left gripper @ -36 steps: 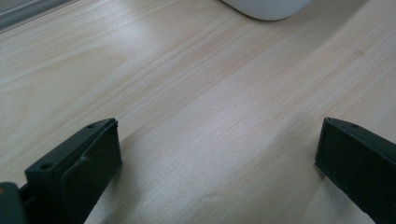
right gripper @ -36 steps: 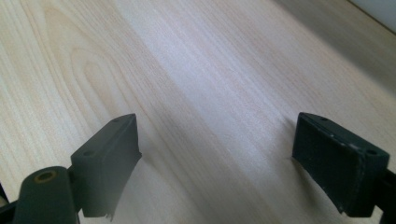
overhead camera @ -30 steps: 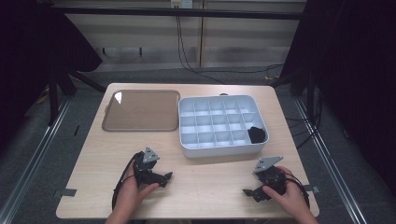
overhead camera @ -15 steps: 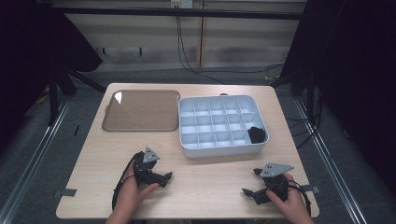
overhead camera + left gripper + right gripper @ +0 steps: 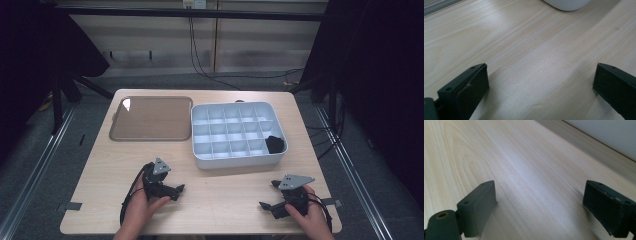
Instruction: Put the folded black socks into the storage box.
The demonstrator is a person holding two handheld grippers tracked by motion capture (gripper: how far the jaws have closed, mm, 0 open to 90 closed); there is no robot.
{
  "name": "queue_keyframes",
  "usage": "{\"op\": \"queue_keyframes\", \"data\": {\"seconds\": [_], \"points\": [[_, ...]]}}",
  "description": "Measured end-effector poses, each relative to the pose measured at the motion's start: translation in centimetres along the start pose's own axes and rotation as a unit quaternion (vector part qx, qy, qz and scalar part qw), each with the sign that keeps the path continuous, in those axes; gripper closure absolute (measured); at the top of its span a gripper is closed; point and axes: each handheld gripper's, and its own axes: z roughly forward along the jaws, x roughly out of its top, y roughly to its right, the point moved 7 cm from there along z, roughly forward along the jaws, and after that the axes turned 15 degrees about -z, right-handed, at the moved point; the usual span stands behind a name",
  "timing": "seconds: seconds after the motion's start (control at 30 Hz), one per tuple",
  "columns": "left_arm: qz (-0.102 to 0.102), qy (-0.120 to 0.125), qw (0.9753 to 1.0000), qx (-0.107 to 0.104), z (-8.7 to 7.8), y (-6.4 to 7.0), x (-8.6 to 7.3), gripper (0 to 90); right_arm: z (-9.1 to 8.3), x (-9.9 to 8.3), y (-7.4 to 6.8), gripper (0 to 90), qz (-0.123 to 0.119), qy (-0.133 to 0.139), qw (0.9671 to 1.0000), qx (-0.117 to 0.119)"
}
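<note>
Fingers of left gripper spread wide apart, nothing but bare pale wooden surface between them, with a rounded corner of the light grey plastic divided box at the top edge of the left gripper view. Fingers of right gripper likewise wide apart and empty, low over the wood grain, the pale wall of that box off to the upper right in the right gripper view. Seen from the high view: both grippers held near the front edge of the surface, 1 in each hand, well apart from each other and short of the box. Small black crumpled-looking item lying inside the box, in the rightmost column of compartments, close to the near right corner; too small to tell more of its shape or material. Flat brown rectangular tray just left of the box, with nothing on it. Judged as a resting or ready stage, no pick begun, nothing gripped. Most likely next: raise the right gripper, the nearer of the 2 to the black item, carry it forward over the near wall of the box, tilt the fingers downward into that compartment, straddle the item and close. Calls for care with the thin dividers, leaving little room for wide-spread fingers.
</note>
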Motion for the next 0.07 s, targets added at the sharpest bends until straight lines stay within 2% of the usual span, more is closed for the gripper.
{"op": "queue_keyframes", "data": {"seconds": [0.07], "points": [[0.000, 0.000, 1.0000, 0.000, 0.00, 0.00, 0.00, 0.0, 0.00, 0.00, 0.00, 10.9, 0.000, 0.000, 1.0000, 0.000]]}}
